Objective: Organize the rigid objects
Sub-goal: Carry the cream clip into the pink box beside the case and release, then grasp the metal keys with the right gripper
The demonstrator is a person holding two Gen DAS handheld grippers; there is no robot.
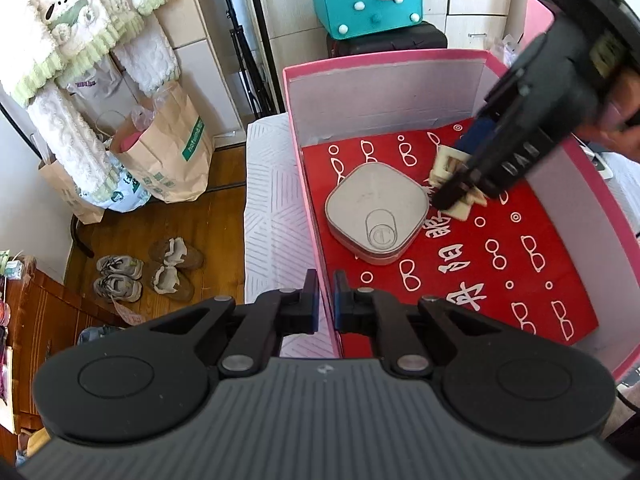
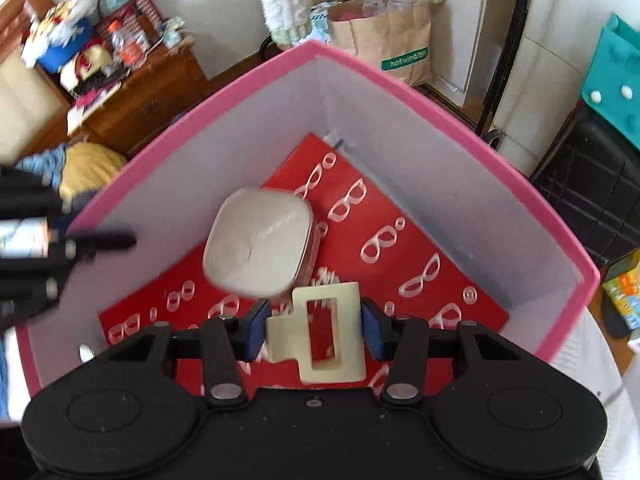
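Note:
A pink box (image 1: 380, 92) with a red patterned floor sits on a white bedspread. Inside it lies a grey rounded-square case (image 1: 376, 212), also seen in the right wrist view (image 2: 260, 240). My left gripper (image 1: 327, 300) is shut on the box's left wall, one finger on each side of the rim. My right gripper (image 2: 316, 320) is shut on a cream plastic frame (image 2: 352, 320) with a rectangular hole. It holds the frame low inside the box (image 2: 248, 152), just right of the case. From the left wrist view, the right gripper (image 1: 454, 190) and the frame (image 1: 446, 164) hang over the red floor.
The white bedspread (image 1: 272, 208) ends at a wooden floor with shoes (image 1: 152, 272) and paper bags (image 1: 172, 160). A teal felt bag (image 1: 368, 0) stands on a black case behind the box. A cluttered wooden cabinet (image 2: 132, 92) stands beyond the box.

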